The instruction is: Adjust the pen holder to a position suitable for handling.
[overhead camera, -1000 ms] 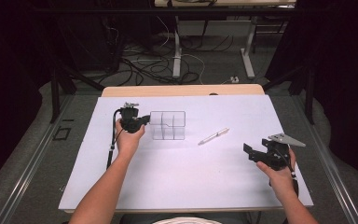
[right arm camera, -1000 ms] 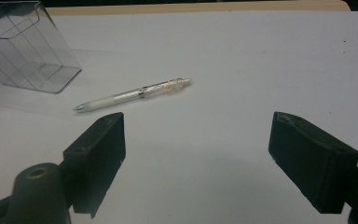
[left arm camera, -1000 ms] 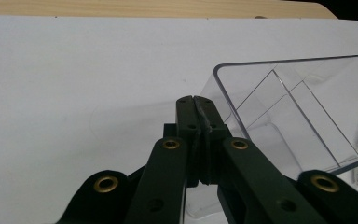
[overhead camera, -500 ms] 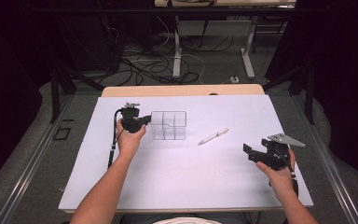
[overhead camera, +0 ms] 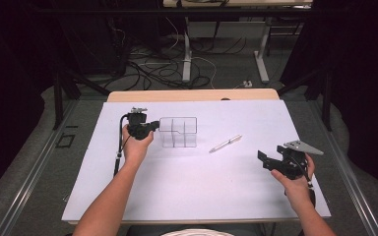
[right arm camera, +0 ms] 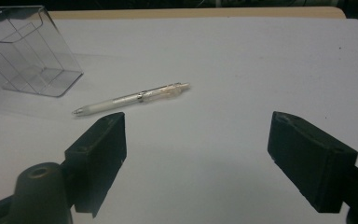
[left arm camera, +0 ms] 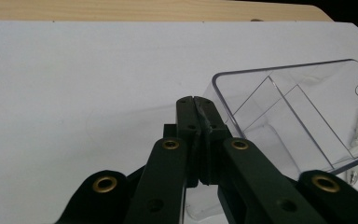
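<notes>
A clear plastic organizer (overhead camera: 178, 132) with several compartments stands at the back middle of the white table. My left gripper (overhead camera: 153, 126) is at its left wall. In the left gripper view the jaws (left arm camera: 196, 100) are shut tight together, and the organizer's corner (left arm camera: 298, 107) lies just to their right. A white pen (overhead camera: 225, 143) lies flat to the right of the organizer. My right gripper (overhead camera: 265, 160) hovers near the table's right front, open wide. In the right gripper view the pen (right arm camera: 130, 99) lies ahead and left of the empty gap (right arm camera: 196, 158), with the organizer (right arm camera: 25, 51) farther left.
The white tabletop (overhead camera: 197, 191) has a wooden strip (overhead camera: 192, 95) along its far edge. Beyond it are desk legs and cables on the floor (overhead camera: 177, 64). A black cable (overhead camera: 118, 157) trails from the left gripper along the forearm.
</notes>
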`<state>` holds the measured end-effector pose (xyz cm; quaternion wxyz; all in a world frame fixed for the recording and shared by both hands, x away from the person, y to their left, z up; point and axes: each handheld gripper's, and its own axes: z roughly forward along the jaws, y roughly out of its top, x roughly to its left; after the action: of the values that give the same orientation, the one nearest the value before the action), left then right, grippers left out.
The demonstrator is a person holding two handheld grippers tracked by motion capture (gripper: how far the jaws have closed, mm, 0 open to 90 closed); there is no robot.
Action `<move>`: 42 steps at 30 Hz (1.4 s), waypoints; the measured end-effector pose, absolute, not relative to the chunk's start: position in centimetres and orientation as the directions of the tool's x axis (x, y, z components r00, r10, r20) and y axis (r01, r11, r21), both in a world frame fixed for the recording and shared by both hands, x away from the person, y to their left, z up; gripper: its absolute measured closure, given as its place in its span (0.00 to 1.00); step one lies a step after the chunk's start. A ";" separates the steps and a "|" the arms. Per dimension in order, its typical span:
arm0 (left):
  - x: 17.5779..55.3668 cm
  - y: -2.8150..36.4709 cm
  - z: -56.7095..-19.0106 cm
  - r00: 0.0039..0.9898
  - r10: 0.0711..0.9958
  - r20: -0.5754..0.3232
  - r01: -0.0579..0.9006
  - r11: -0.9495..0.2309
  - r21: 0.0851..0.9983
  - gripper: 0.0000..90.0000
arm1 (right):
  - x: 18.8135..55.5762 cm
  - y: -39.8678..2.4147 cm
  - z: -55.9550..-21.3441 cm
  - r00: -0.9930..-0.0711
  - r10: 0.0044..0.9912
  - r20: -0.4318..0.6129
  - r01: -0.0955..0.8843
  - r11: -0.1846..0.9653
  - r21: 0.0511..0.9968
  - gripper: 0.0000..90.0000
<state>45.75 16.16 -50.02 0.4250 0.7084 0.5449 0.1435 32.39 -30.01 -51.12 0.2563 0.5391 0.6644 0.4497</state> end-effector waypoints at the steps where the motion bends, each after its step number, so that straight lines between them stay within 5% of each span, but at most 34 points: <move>1: 45.6 16.4 -49.9 0.366 0.894 -0.259 0.650 -0.047 0.758 0.98 | 32.3 -30.0 -51.1 -0.290 0.945 0.150 0.485 0.011 0.874 0.24; 18: 43.1 19.5 -48.2 0.401 0.878 -0.262 0.588 -0.027 0.809 0.63 | 32.4 -28.9 -50.9 -0.400 0.916 0.046 0.459 0.156 0.874 0.38; 32: 41.2 21.0 -47.6 0.440 0.870 -0.220 0.552 -0.069 0.831 0.32 | 33.1 -29.0 -51.1 -0.449 0.886 -0.119 0.425 0.328 0.844 0.38; 42: 40.0 21.7 -47.1 0.443 0.884 -0.149 0.513 -0.114 0.851 0.22 | 33.2 -28.9 -51.3 -0.449 0.877 -0.169 0.429 0.378 0.820 0.35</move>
<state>39.96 21.74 -47.07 0.4541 0.7179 0.4865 0.2042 33.17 -28.94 -51.34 0.3093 0.4241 0.7702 0.3624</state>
